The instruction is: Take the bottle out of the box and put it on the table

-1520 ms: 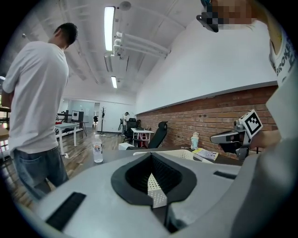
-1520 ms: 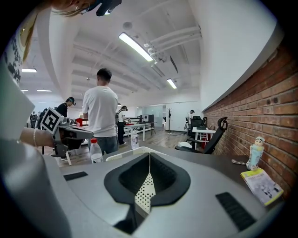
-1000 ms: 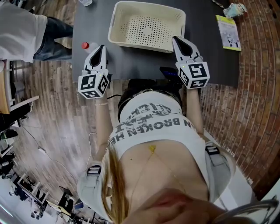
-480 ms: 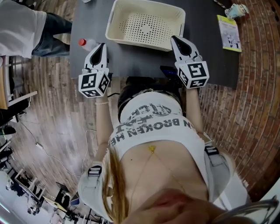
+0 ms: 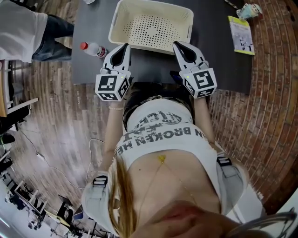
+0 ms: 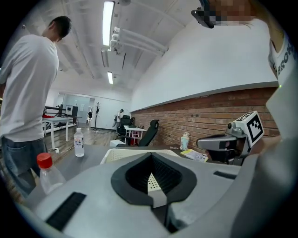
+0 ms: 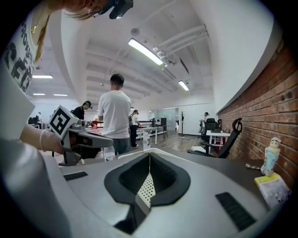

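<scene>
Head view, left gripper (image 5: 124, 45) and right gripper (image 5: 177, 44) closed, empty, bottle (image 5: 95, 49) lying beside box (image 5: 114, 28), second bottle (image 5: 89, 2), probably, cropped at top.

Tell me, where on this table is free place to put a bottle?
The widest bare patch of table lies between the basket and the booklet. A smaller one is before the basket, between the left gripper and right gripper. Left of the basket is crowded: a red-capped bottle lies there.
</scene>
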A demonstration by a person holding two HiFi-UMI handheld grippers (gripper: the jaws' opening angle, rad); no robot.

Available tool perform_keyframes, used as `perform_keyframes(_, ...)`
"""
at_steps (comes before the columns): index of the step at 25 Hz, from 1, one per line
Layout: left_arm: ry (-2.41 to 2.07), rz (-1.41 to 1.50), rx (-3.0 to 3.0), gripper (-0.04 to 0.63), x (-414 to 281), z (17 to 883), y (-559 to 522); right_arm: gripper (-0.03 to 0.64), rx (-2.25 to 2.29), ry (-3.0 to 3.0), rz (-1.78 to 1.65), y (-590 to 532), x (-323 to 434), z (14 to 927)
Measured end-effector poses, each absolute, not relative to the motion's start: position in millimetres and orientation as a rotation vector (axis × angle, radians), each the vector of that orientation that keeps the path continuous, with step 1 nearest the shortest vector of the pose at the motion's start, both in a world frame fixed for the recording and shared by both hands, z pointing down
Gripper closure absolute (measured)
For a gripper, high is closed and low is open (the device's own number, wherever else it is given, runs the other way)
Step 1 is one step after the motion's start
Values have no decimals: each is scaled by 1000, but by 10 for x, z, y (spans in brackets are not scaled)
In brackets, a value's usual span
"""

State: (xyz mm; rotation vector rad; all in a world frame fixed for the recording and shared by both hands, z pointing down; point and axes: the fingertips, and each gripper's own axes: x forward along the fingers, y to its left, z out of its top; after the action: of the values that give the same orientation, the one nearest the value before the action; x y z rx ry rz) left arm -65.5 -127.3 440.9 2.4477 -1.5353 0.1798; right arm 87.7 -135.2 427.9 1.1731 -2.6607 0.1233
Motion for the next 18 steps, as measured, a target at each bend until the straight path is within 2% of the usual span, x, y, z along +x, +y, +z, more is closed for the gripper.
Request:
perform_keyframes(7,-1468,134,2552,589,-225,4116,-1299,607,1146,-2779,78,-1288,653,3977)
perform_keyframes(18,-1463,69,2628,589,36,3576,-1384,608,1103,-2904,34,-1295,616,3527)
